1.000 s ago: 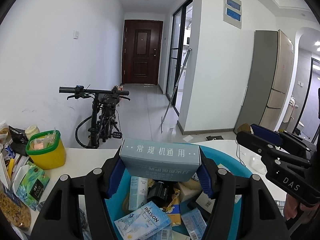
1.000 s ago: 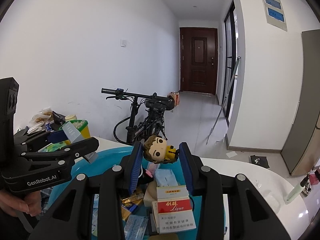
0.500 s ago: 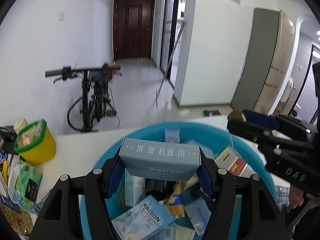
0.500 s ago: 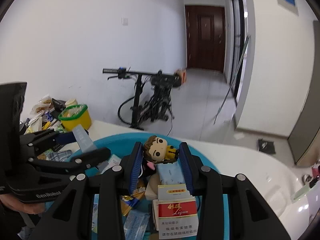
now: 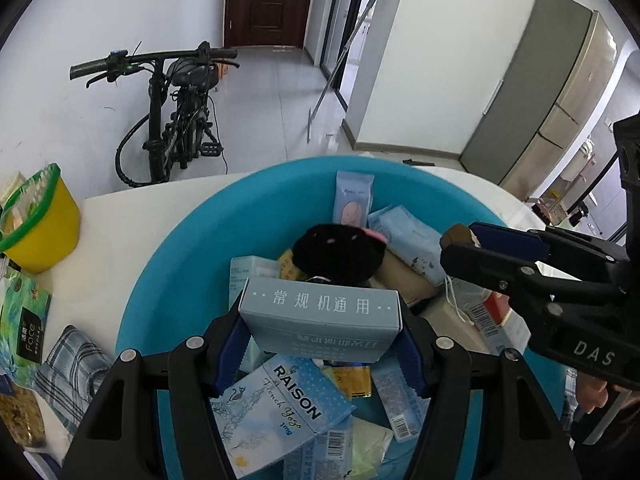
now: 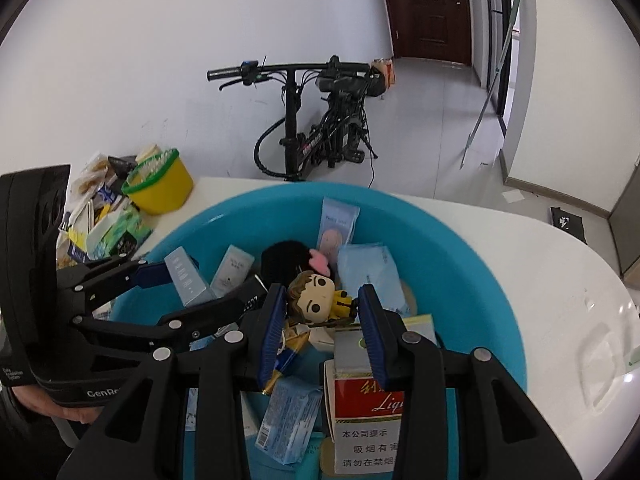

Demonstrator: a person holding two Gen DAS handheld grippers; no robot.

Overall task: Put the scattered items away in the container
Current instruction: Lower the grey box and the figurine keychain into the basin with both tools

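The white counter carries a big blue plastic basin, which takes up most of both views and is already heaped with packets and boxes; beyond the counter's far edge a black folding bicycle leans at the white wall, and a dark wooden door closes the far end of the hall; a grey-and-beige fridge stands far right in the left wrist view.

On the counter to the left of the basin sits a yellow tub with a green rim, with a green tissue pack and a folded checked cloth nearer along the same side.

The left gripper hangs over the near part of the basin, its jaws at a middling width and clamped on the two ends of a grey-blue carton with Chinese lettering; the carton is level, held clear above a RAISON packet lying in the basin.

The right gripper is over the basin too, its jaws drawn narrow onto a small big-headed figurine with brown hair and a yellow body; below it a red-and-white cigarette carton lies among the contents; farther in lie a black knitted piece and a pale blue sachet propped on the far wall.
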